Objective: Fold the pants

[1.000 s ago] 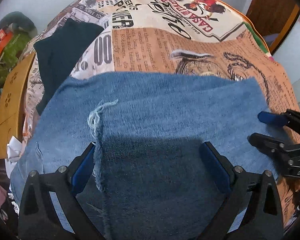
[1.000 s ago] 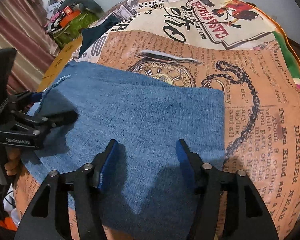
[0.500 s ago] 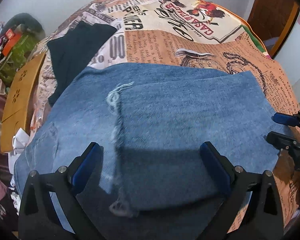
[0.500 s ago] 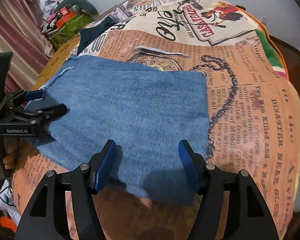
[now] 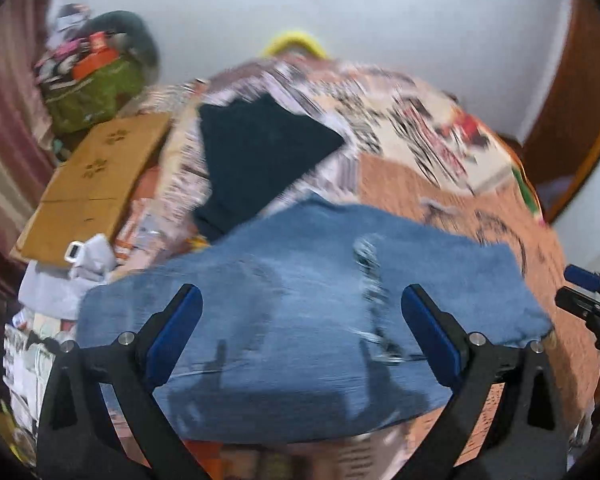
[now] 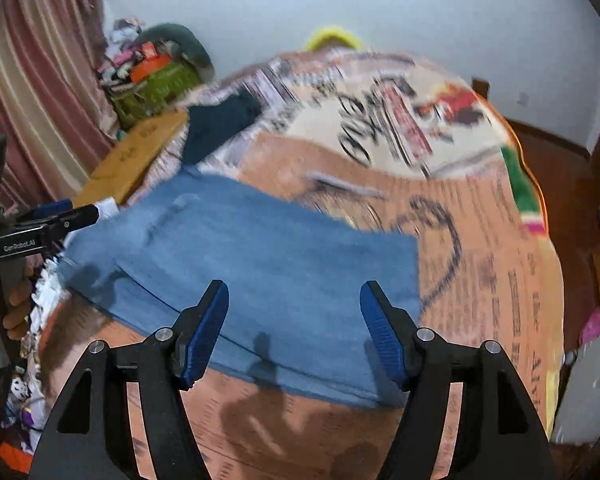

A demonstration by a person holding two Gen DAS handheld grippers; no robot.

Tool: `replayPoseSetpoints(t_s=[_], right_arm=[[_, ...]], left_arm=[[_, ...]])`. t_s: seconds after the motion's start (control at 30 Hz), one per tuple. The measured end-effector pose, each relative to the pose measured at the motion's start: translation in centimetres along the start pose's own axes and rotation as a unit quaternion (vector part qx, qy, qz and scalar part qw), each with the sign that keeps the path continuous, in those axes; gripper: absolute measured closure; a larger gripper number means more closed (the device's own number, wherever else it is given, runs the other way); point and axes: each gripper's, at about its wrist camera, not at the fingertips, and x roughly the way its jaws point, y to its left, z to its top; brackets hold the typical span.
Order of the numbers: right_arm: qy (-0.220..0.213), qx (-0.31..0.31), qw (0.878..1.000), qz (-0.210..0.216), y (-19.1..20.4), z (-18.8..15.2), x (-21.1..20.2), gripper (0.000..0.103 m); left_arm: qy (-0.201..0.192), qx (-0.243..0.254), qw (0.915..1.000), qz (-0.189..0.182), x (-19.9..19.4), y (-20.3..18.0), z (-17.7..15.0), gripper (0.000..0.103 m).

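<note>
The blue jeans lie folded in a flat rectangle on the newspaper-print bedspread, a frayed seam running across the top layer. My left gripper hangs above their near edge, open, with nothing between its blue pads. In the right wrist view the jeans lie below my right gripper, whose jaws are opening with nothing between them. The left gripper shows at the left edge there, off the jeans' left end, and the right gripper shows at the right edge of the left wrist view. Both views are motion-blurred.
A dark folded garment lies on the bedspread beyond the jeans. Left of the bed are a cardboard box, a green bag of clutter and a pink curtain. A wooden door frame stands at the right.
Both grippers have lifted up and back from the jeans, so the jeans look smaller and the wall has come into view. The right jaws stand slightly wider. The jeans stay flat.
</note>
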Motion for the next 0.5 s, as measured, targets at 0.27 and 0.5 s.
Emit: replayPoseSetpoints(t_s=[0.27,0.5], right_arm=[[-0.038,-0.045,0.998,0.020,5.7,2.4,0.5,0.034],[0.002,-0.069,0.997,0.043,10.0,2.1,5.0,0.034]], left_arm=[[-0.036,-0.060,0.9965,0.045,-3.2,8.7,-1.5,0.002],[0.032,-0.137,0.9889,0.048,-1.5,16.2,-5.2,0.002]])
